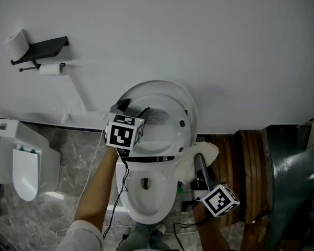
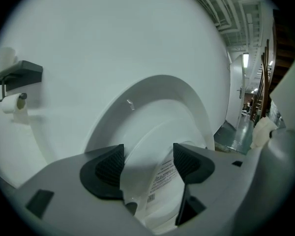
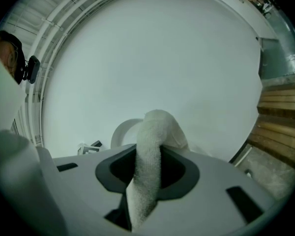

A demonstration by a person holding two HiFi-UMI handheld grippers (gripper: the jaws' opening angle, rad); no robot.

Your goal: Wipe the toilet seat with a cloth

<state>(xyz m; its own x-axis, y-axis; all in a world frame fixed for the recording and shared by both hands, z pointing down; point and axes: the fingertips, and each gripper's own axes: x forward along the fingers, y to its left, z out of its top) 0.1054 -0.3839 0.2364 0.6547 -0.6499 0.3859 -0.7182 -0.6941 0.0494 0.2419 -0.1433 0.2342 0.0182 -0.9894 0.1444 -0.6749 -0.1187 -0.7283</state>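
Two roles are split. The left hand-held gripper (image 1: 132,109), jaws wide, is set at the raised white plastic toilet seat (image 1: 165,132), seemingly to steady it. The right hand-held gripper (image 1: 200,166) is clamped on a white terry cloth (image 1: 204,150), held just beside the seat for wiping.

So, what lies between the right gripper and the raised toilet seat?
The white cloth, pinched in the right gripper's fingers; the head view shows it.
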